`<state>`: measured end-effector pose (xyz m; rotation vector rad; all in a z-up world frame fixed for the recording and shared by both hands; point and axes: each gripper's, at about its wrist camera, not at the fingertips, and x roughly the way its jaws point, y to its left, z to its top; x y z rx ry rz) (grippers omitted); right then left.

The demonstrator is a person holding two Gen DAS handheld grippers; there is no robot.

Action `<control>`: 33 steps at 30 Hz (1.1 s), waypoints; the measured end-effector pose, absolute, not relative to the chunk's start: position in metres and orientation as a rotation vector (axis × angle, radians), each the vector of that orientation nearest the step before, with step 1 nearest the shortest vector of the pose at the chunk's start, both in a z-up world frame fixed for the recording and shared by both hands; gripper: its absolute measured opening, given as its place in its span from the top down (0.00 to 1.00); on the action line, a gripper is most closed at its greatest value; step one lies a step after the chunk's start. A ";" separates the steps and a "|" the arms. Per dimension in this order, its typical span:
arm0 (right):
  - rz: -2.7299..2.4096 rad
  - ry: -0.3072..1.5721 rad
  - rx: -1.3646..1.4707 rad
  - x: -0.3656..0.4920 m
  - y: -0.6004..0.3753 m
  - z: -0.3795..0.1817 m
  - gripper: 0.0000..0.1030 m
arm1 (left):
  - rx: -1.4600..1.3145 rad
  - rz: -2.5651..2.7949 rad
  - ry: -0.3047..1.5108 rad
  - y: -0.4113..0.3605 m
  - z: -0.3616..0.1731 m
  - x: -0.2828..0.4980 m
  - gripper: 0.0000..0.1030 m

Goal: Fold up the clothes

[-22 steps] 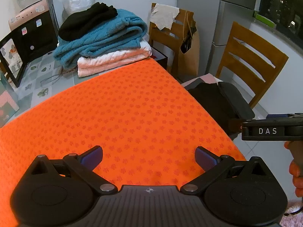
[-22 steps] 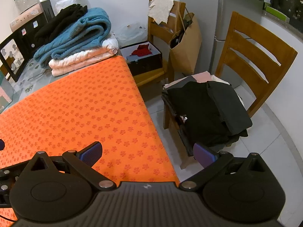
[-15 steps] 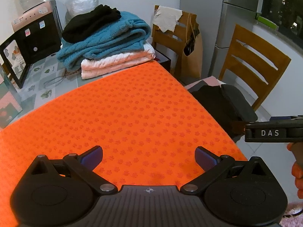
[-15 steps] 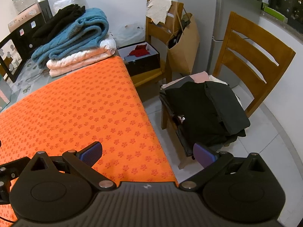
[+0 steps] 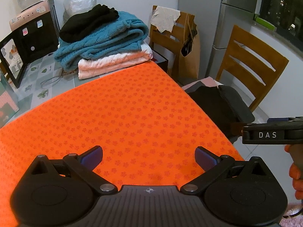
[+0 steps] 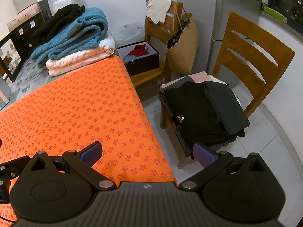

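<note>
A folded stack [image 5: 111,45] sits at the table's far end: a black garment [image 5: 89,23] on top, a teal knit sweater [image 5: 106,41] under it, a pale pink knit [image 5: 113,62] at the bottom. Dark clothes [image 6: 204,109] lie heaped on a wooden chair's seat [image 6: 251,60].

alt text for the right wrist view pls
The right gripper, jaws wide open and empty, hovers over the edge of an orange floral mat. Beyond the edge, dark clothes lie piled on a wooden chair; folded sweaters are stacked at the far end.
</note>
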<state>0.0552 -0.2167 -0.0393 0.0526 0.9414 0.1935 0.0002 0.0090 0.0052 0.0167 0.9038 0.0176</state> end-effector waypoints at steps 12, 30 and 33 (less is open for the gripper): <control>0.193 0.945 0.058 0.057 -0.214 -0.042 0.00 | -0.016 0.028 0.893 0.014 0.009 0.000 0.00; 0.190 0.941 0.066 0.057 -0.214 -0.040 0.00 | -0.036 0.043 0.919 0.016 0.007 0.004 0.00; 0.185 0.945 0.079 0.058 -0.215 -0.041 0.00 | -0.037 0.046 0.927 0.017 0.005 0.005 0.00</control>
